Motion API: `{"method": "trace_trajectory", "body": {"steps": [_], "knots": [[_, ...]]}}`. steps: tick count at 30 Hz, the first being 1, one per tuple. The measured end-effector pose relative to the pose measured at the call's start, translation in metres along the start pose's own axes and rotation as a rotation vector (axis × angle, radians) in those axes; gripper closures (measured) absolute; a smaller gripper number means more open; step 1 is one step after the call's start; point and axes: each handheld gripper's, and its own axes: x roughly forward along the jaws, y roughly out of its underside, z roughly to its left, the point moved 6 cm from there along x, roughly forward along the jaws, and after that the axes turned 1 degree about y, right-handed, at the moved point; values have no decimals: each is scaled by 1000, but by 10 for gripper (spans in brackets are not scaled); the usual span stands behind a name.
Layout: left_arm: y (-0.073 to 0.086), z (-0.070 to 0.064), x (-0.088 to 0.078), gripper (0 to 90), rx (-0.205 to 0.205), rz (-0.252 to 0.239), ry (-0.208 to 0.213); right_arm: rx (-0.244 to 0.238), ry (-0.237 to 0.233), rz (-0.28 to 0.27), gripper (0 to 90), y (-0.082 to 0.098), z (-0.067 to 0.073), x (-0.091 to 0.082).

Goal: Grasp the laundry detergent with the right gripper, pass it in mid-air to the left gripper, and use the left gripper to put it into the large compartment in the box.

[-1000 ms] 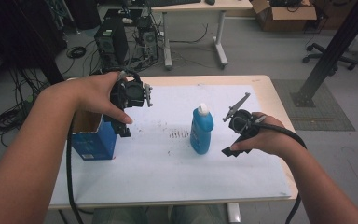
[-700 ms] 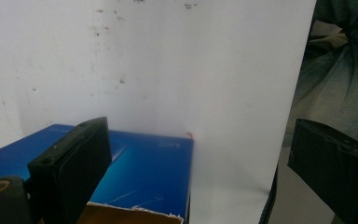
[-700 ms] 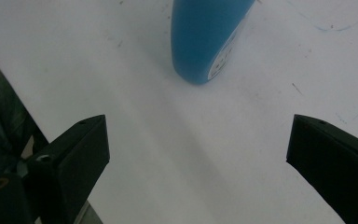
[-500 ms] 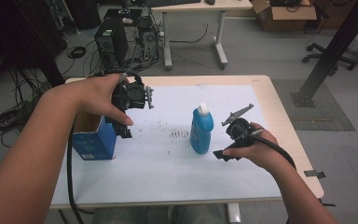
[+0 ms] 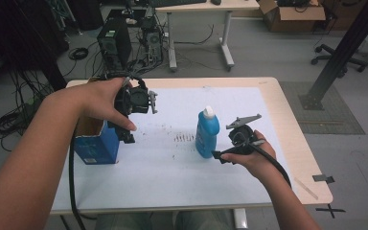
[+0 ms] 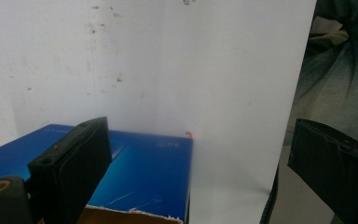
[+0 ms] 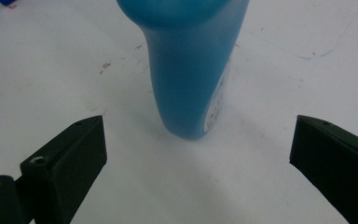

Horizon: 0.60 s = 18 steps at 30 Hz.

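A blue bottle (image 5: 207, 135) with a white cap stands upright mid-table on the white sheet (image 5: 172, 167). My right gripper (image 5: 223, 152) sits low just right of its base, open. Its jaws have just been opening, and the bottle (image 7: 191, 70) stands a little ahead of the wide-apart tips, untouched by my right gripper (image 7: 196, 125). A blue open-topped box (image 5: 96, 143) stands at the left. My left gripper (image 5: 128, 134) hangs over its right edge, pointing down, open and holding nothing. In the left gripper view the box (image 6: 144, 172) lies under my left gripper (image 6: 198, 128).
The wooden table edge (image 5: 297, 143) frames the sheet. Some dark smudges (image 5: 184, 138) mark the sheet left of the bottle. Beyond the table stand computer towers (image 5: 115, 40), a white desk and cables. A black post (image 5: 340, 52) rises at the right.
My right hand has sunk and shifted slightly left toward the bottle's base, and its jaws have spread a little. The left hand, the box and the bottle have stayed put.
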Motion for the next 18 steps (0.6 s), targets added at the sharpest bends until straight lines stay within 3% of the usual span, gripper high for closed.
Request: {"method": "trace_trajectory", "body": {"steps": [5,18], "knots": [[-1,0,0,62,4,-1,-1,-18,28,-43,34,-2,7,13],[0,-1,1,62,7,0,-2,9,83,-119,18,1,8,36]]}}
